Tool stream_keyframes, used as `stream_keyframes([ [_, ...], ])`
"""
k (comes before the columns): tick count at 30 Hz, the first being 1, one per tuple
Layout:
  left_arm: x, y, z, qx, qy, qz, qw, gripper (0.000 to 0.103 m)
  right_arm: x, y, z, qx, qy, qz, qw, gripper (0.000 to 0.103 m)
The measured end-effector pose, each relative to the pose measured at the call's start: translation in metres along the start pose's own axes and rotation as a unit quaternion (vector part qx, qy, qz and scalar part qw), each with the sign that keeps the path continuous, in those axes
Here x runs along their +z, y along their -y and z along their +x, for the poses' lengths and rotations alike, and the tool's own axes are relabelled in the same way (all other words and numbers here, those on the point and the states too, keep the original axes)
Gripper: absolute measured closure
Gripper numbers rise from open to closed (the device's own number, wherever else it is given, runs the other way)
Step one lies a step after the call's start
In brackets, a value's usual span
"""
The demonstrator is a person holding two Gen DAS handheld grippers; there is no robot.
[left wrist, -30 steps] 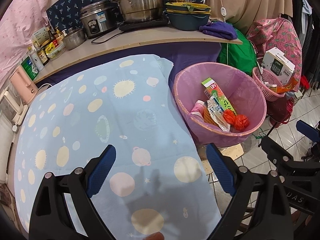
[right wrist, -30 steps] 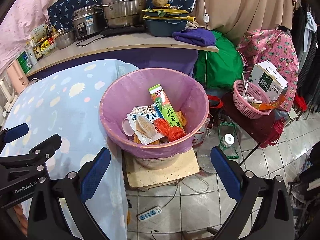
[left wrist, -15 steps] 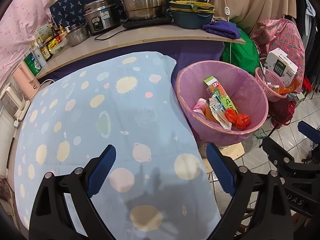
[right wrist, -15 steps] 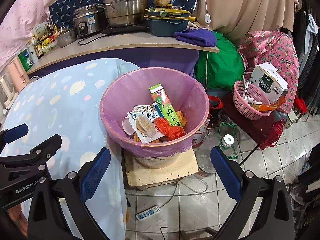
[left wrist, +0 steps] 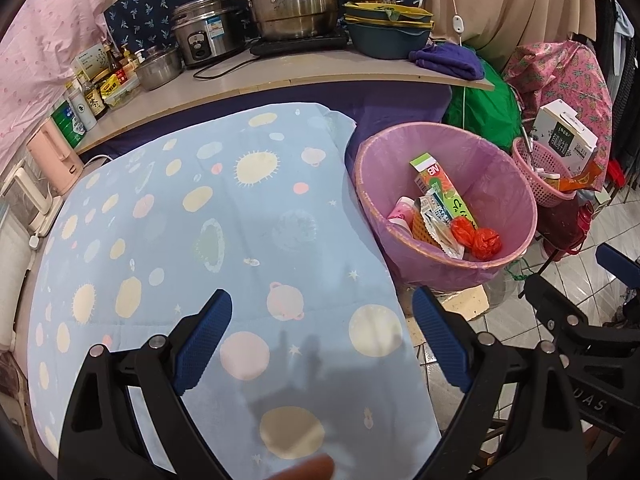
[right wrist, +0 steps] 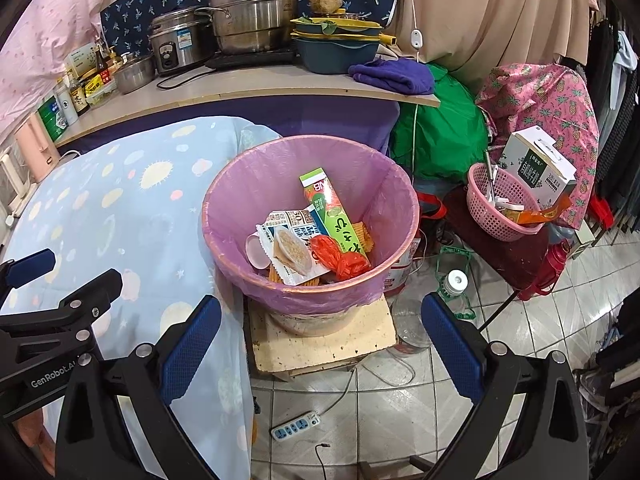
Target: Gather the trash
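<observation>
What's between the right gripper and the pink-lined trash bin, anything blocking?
Nothing visible. The right gripper is open and empty, with the round pink-lined trash bin ahead of it, open-topped and lidless. The blue planet-print cloth lies off to its left, outside that line.

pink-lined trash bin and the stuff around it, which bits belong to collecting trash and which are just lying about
Job:
pink-lined trash bin
green carton
orange plastic bag
printed food wrapper

Lying about:
pink plastic basket
purple folded cloth
white power strip
steel stockpot
</observation>
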State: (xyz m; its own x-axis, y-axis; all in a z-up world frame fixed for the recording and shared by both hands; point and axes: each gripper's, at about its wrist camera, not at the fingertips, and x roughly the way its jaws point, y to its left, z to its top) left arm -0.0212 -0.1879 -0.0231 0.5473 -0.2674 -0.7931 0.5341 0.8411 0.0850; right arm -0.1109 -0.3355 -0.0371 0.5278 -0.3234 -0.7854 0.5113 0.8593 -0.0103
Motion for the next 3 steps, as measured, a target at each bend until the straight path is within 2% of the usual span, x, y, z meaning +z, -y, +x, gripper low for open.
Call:
stream_keyframes([
  [3,-0.0005,0.0000,-0.0005,0.001,0.000,-0.001,1.0000,0.016,0.0000,-0.0002,-0.0002,0.000,0.000,-0.001,1.000,0.006],
])
